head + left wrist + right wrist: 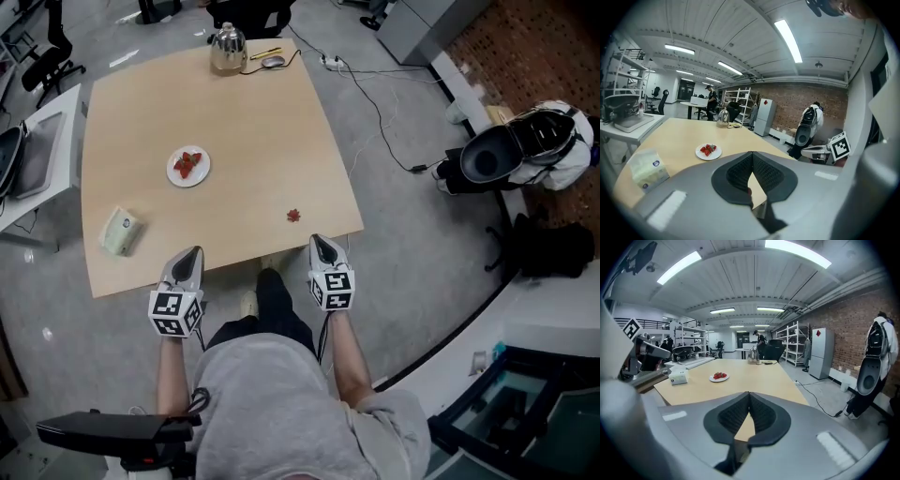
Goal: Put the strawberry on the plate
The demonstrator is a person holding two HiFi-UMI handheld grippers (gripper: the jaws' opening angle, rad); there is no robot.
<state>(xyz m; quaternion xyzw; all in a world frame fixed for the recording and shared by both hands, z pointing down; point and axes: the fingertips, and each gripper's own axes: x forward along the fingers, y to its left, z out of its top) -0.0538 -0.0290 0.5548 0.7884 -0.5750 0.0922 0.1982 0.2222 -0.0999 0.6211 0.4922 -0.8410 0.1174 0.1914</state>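
A single red strawberry lies on the tan table near its front right corner. Further back and to the left stands a white plate with strawberries on it, which also shows in the left gripper view as the plate and in the right gripper view as the plate. My left gripper hovers at the table's front edge, shut and empty. My right gripper is at the front edge just right of the loose strawberry, also shut with nothing held. The loose strawberry is not clearly seen in either gripper view.
A pale tissue pack lies front left of the plate. A metal kettle, a mouse and a pen stand at the far edge. Cables run over the floor to the right, and a white side desk stands to the left.
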